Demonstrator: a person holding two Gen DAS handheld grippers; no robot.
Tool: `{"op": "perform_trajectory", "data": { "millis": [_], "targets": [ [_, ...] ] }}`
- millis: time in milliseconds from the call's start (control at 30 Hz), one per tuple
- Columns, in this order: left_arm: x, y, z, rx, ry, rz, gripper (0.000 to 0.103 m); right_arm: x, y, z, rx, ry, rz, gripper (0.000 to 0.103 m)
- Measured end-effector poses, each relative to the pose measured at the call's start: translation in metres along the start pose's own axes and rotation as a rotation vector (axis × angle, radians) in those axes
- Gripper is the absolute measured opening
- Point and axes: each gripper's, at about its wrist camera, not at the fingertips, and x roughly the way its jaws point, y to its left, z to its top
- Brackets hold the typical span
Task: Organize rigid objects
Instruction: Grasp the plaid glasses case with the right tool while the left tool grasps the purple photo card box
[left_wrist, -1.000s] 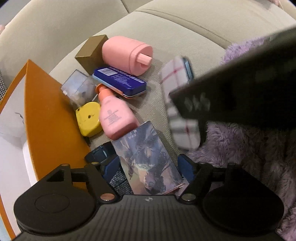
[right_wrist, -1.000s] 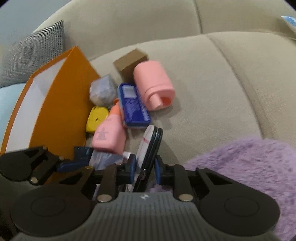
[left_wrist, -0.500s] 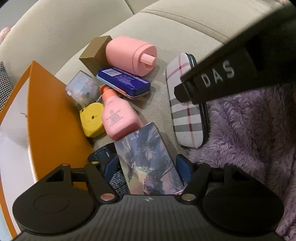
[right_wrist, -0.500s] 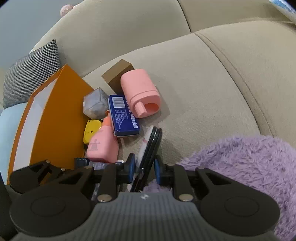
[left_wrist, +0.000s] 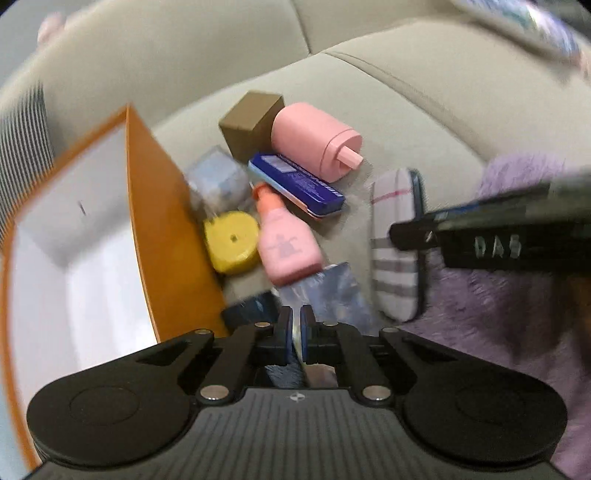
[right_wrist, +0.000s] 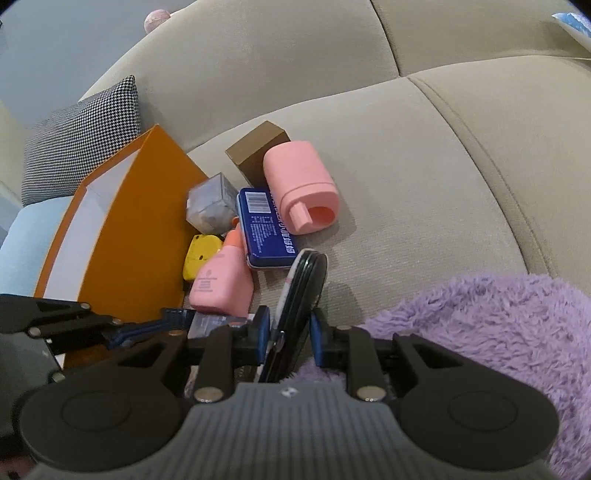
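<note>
L gripper (left_wrist: 294, 332) is clenched on the near edge of a thin illustrated card box (left_wrist: 328, 291), pads nearly touching with only that edge between them; the view is motion-blurred. R gripper (right_wrist: 289, 338) has its jaws opening – the checked glasses case (right_wrist: 301, 295) stands on edge between the blue pads, the left pad against it, a sliver of gap at the right pad, its near end over the purple fluffy throw (right_wrist: 480, 332) at right. Just beyond the card box lies a pink bottle (right_wrist: 221, 284) w/ orange cap, a yellow tape measure (right_wrist: 199, 253) on its left against the wall of the orange box (right_wrist: 140, 229), whose white inside shows in the L view. Farther on – a blue tin (right_wrist: 264, 229) lying flat, a clear plastic cube (right_wrist: 212, 206) to its left. Farthest in the cluster are a pink cylinder container (right_wrist: 299, 184) on its side, spout toward the cameras, and a brown cardboard box (right_wrist: 255, 147) touching it behind. All sit on a beige sofa (right_wrist: 406, 166); a houndstooth cushion (right_wrist: 81, 136) is far left.
</note>
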Motion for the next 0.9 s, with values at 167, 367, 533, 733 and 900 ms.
{"op": "perform_trajectory", "data": {
  "millis": [167,367,533,733,900],
  "targets": [
    [0.000,-0.006,0.000,-0.001,-0.003,-0.089,0.046,-0.001,0.001,-0.001,0.002,-0.007,0.025,0.021],
    [0.032,-0.033,0.005,0.053,0.125,-0.004,0.062,-0.006,-0.013,0.000,0.103,-0.036,0.037,0.018],
    [0.046,-0.053,0.005,0.134,0.140,0.108,0.076,-0.006,-0.017,0.000,0.124,-0.041,0.062,0.018],
    [0.053,-0.049,0.002,0.148,0.141,0.147,0.078,-0.004,-0.019,0.001,0.126,-0.031,0.067,0.017],
    [0.032,-0.050,0.005,0.166,0.109,0.126,0.052,-0.004,-0.018,0.000,0.116,-0.030,0.069,0.017]
  ]
}}
